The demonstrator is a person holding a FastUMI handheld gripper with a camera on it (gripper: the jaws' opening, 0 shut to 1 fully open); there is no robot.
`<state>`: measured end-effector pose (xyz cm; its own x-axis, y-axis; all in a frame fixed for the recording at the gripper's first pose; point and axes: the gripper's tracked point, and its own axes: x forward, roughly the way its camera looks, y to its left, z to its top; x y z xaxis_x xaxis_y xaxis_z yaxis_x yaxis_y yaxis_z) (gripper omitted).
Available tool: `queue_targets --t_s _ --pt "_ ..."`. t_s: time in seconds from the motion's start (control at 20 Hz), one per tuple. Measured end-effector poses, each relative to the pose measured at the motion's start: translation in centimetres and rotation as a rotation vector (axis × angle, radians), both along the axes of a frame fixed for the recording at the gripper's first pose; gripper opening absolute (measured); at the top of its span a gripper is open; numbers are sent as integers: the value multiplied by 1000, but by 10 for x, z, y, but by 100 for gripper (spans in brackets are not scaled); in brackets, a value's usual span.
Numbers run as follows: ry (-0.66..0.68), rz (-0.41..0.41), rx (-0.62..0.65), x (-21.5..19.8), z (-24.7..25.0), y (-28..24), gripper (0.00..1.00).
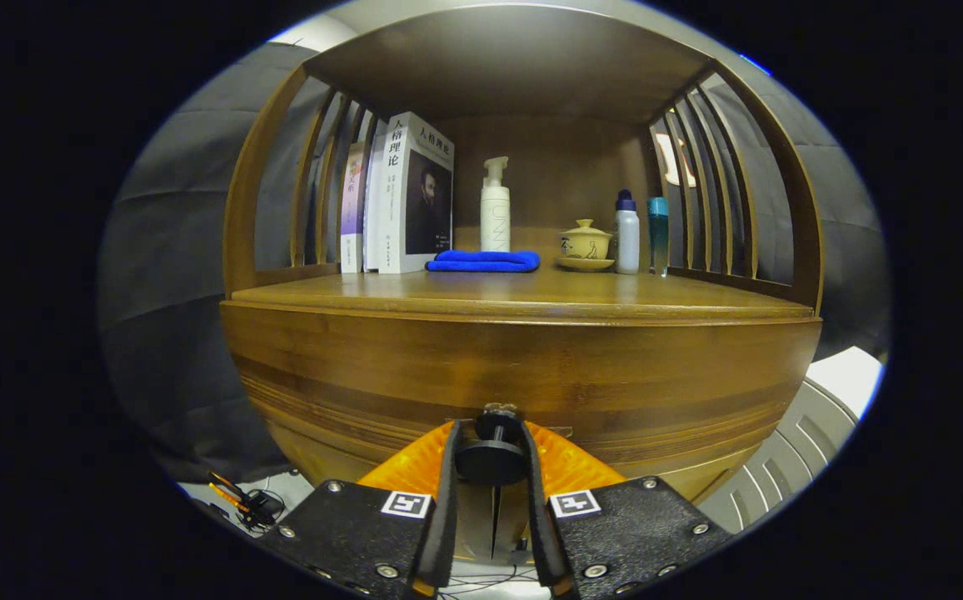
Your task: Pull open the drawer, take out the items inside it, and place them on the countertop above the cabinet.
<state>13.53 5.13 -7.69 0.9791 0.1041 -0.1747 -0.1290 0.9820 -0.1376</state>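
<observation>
The wooden cabinet's drawer front (515, 375) curves across right ahead of me, and it looks closed. Its dark round knob (494, 450) sits between my two fingers. My gripper (492, 454) is shut on the knob, with both pads pressed against its sides. Above the drawer lies the wooden countertop (523, 292), bare along its front part. The drawer's inside is hidden.
At the back of the countertop stand books (402, 196), a white pump bottle (495, 208), a folded blue cloth (486, 261), a lidded yellow cup on a saucer (586, 243) and two small bottles (641, 232). Slatted side walls and a shelf roof enclose it. A white ribbed object (798, 450) lies lower right.
</observation>
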Motion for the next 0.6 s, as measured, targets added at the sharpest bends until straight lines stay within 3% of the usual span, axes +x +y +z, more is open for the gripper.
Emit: queue_targets --t_s 0.6 --pt "3 -6 40 -75 -1 -4 36"
